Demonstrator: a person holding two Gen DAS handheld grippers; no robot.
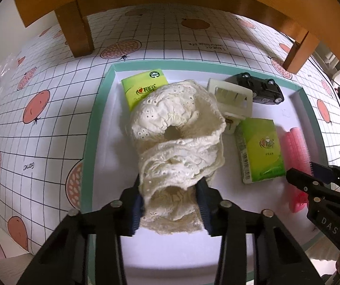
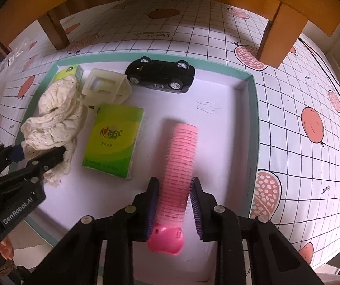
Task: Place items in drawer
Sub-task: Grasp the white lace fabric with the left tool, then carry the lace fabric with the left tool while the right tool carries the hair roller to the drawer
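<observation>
L tongs clench the cream lace scrunchies; R tongs clench the pink hair roller near its cap end. Both items sit w/in the drawer tray, prob. gripped low for controlled set-down beside the tissue pack.

Two green tissue packs lie in one shallow tray. There are two cream lace scrunchies, one pink hair roller, one black toy car at upper centre, and one cream hair clip beside it.
</observation>
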